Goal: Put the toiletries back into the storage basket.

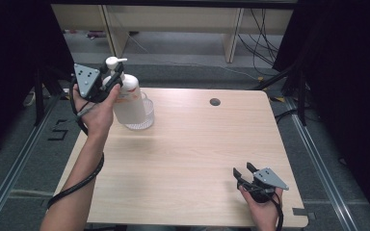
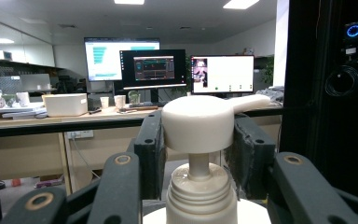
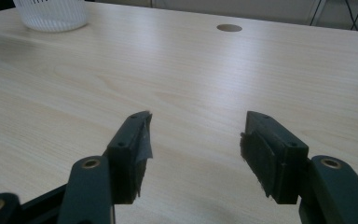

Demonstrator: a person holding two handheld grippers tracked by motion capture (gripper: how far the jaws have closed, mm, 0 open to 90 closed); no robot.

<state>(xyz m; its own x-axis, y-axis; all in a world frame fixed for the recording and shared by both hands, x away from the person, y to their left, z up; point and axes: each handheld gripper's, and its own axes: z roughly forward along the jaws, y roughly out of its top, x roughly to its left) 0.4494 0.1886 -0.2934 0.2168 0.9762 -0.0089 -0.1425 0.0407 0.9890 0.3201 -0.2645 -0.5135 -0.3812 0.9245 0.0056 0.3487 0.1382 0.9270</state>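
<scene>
1. Left gripper (image 1: pixel 110 81), upper left of the high view: jaws about half spread and clamped round the neck of the white pump bottle (image 1: pixel 127 98).
2. Bottle held raised and tilted, directly over the clear ribbed basket (image 1: pixel 147 115) near the table (image 1: pixel 197 144) edge.
3. Right gripper (image 1: pixel 243 172), lower right: jaws wide apart, holding nothing, resting low over bare wood.
4. Step judged in hand: carrying the bottle at the basket.
5. Next move probably called for: lowering upright into the basket, then releasing.

The high view is looking forward and down over the whole desk (image 1: pixel 197 159). The left gripper view is peering level past a pump bottle (image 2: pixel 200 135) toward distant monitors (image 2: pixel 154 70). The right gripper view is skimming low across the desk, sharing its cable hole (image 3: pixel 229 28) and white basket (image 3: pixel 53 16) with the high view.
</scene>
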